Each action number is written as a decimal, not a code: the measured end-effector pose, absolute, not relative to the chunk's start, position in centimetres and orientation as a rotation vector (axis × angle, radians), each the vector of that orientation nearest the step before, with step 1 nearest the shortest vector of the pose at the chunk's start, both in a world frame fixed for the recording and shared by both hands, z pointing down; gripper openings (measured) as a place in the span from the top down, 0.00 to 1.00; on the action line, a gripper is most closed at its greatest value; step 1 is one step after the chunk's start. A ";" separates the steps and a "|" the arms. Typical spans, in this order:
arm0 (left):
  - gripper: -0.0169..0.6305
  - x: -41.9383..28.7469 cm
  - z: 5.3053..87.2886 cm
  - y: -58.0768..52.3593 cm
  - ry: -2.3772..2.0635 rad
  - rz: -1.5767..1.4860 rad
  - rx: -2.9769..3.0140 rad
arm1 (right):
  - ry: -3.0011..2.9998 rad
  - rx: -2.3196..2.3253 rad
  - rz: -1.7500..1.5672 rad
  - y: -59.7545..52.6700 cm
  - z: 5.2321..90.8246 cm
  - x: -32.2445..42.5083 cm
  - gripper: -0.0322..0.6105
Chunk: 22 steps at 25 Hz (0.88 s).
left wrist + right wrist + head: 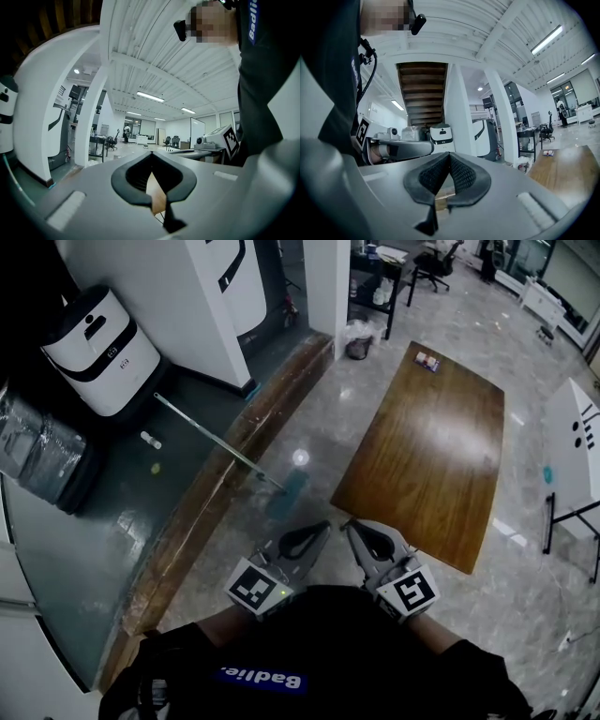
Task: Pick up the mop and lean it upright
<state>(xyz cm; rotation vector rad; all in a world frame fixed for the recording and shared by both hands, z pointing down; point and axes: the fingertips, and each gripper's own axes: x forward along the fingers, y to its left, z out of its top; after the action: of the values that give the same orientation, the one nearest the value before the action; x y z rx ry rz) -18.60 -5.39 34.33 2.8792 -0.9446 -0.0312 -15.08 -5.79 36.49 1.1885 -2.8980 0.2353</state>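
Note:
The mop lies flat on the floor in the head view. Its thin metal handle (216, 442) runs from the dark green floor at upper left down to the teal mop head (287, 493) on the grey tiles. My left gripper (322, 525) and right gripper (350, 524) are held side by side just below the mop head, clear of it, both pointing level. In the left gripper view the left gripper (151, 153) has its jaws shut with nothing between them. The right gripper (449, 154) is likewise shut and empty in the right gripper view.
A wooden table (431, 446) stands right of the mop. A raised wooden strip (211, 498) divides the dark floor from the tiles. A white robot unit (98, 348), a wrapped grey cylinder (37, 451) and a small bottle (150, 440) are at left; white pillars stand behind.

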 end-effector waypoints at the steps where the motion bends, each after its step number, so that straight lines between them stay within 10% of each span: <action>1: 0.95 -18.6 34.3 -5.4 -0.943 -0.034 2.885 | -2.897 1.194 0.225 -5.8 36.4 -15.1 0.95; 22: 0.95 -19.8 34.4 -5.2 -0.926 -0.025 2.905 | -2.879 1.229 0.221 -5.9 36.9 -16.1 0.95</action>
<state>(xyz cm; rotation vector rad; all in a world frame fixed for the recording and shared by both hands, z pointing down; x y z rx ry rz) -19.84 -5.20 34.44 2.9050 -0.9259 -0.0252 -16.09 -5.86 36.85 1.2290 -2.8790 0.2211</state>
